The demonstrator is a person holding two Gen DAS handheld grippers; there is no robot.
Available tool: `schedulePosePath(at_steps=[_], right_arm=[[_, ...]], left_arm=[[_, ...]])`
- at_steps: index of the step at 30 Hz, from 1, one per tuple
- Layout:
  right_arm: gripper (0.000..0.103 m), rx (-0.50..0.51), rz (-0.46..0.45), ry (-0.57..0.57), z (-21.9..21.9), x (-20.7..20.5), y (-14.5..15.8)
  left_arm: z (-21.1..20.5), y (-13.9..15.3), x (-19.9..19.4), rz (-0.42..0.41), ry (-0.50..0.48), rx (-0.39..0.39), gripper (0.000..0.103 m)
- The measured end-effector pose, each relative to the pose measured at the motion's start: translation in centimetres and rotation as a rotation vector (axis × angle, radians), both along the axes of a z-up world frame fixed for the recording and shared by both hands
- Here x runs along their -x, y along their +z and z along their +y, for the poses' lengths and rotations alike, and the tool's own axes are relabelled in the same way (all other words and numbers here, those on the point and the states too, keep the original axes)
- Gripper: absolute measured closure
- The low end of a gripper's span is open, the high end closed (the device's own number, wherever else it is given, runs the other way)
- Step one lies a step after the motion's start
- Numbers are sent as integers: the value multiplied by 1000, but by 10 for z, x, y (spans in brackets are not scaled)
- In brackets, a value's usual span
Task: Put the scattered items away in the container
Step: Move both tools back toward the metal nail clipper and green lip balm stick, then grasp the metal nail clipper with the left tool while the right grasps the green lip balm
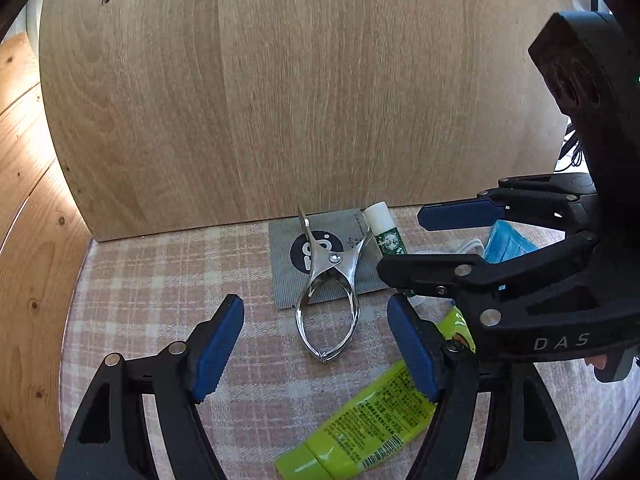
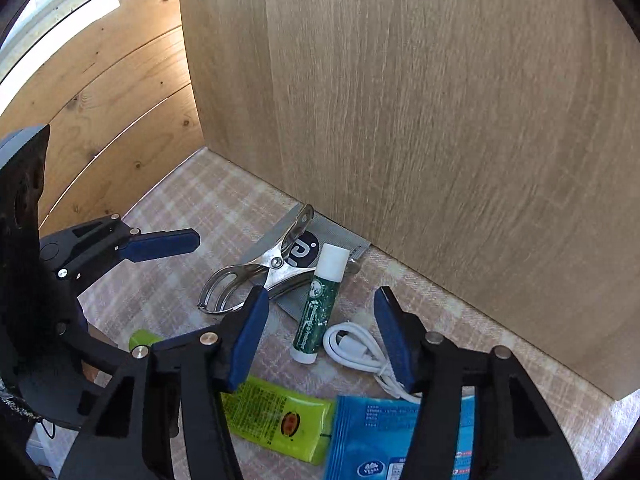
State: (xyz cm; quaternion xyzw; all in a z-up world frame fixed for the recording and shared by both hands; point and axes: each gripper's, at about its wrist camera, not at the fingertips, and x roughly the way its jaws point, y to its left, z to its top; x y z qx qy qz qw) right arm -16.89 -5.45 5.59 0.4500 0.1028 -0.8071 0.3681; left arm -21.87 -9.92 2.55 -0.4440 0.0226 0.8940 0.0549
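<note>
Nearest us, the green tube (image 1: 356, 420) lies printed-side up at 5 o'clock; left tool (image 1: 316, 350) gapes around the steel clamp (image 1: 326, 300). Right tool (image 2: 320, 336), marked "DAS", spreads over the lip balm (image 2: 318, 306). Both hold nothing. No container shows on our desk (image 1: 160, 280).
</note>
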Motion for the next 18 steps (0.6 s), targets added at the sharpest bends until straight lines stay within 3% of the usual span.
schedulePosePath(at_steps=[4, 6, 8, 11, 18], right_arm=[[60, -26, -16, 5, -6, 6, -11], [64, -45, -30, 7, -7, 8, -18], [67, -45, -20, 14, -8, 7, -22], [78, -36, -24, 12, -4, 5, -21], [88, 3, -18, 10, 4, -2, -16]], left_arm=[[1, -7, 3, -22, -9, 5, 35], [1, -13, 5, -43, -5, 1, 44], [2, -19, 6, -67, -6, -9, 61], [2, -19, 3, -50, 7, -20, 70], [10, -11, -16, -20, 1, -20, 70]])
